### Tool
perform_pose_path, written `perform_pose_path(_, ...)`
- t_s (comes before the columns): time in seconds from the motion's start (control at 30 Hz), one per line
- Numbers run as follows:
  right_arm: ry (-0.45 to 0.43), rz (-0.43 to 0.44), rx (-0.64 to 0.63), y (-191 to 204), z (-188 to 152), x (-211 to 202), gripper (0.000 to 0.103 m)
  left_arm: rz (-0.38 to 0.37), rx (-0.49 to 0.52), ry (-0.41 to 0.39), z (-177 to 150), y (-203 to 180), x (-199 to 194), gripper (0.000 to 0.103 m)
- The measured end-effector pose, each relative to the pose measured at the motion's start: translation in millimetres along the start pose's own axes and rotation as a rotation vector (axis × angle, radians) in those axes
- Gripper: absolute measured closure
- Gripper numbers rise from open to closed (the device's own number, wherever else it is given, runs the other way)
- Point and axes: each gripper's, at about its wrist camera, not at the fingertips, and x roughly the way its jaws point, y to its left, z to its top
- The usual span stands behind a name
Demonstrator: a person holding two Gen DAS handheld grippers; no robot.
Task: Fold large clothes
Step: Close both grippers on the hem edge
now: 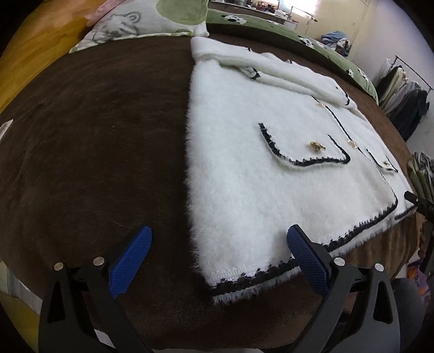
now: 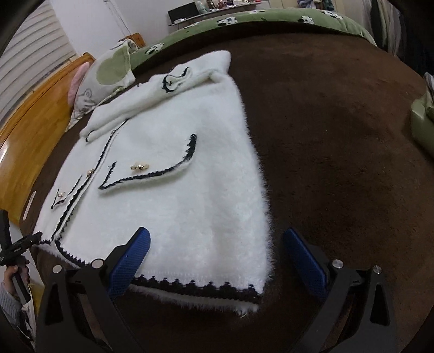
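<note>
A fluffy white cardigan [image 1: 244,190] with black scalloped trim and gold buttons lies flat on the brown blanket [image 1: 95,149], its sleeves folded across the chest. In the left wrist view my left gripper [image 1: 219,258] stands open just above the hem's left corner, blue pads on either side of it. The right wrist view shows the same cardigan [image 2: 176,203], with my right gripper [image 2: 217,260] open over the hem's right corner. Nothing sits between either pair of pads. The right gripper's tip [image 1: 415,199] peeks in at the left view's right edge.
A bear-print pillow [image 1: 141,24] and a green patterned duvet [image 1: 271,30] lie at the head of the bed. A wooden headboard [image 2: 35,114] runs along one side. A clothes rack [image 1: 401,95] stands beyond the bed. A person's hand [image 2: 13,274] holds the left gripper.
</note>
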Motion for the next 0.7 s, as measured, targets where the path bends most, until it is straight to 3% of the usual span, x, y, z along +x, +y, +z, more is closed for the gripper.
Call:
perform_pose_path(0.33,-0.015,-0.045,-0.035,8.3,-5.0,0.4,0.007,-0.019,-0.035,-0.024,-0.1,-0.2,-0.4,0.006)
perform_pose_path(0.53,-0.028,-0.055,0.014,-2.1,-1.5,-3.0,0.032,-0.075,-0.054,-0.028,-3.1,-7.1,-4.0,0.008)
perform_pose_path(0.63,-0.026,-0.055,0.013,-4.9,-0.7,-4.1,0.038,-0.073,-0.038,-0.03,-3.5,-15.2,-3.8,0.015)
perform_pose_path(0.7,-0.02,-0.061,-0.001,-3.2,0.1,-3.8,0.041,-0.062,-0.038,-0.018,-2.7,-18.8,-1.5,0.025)
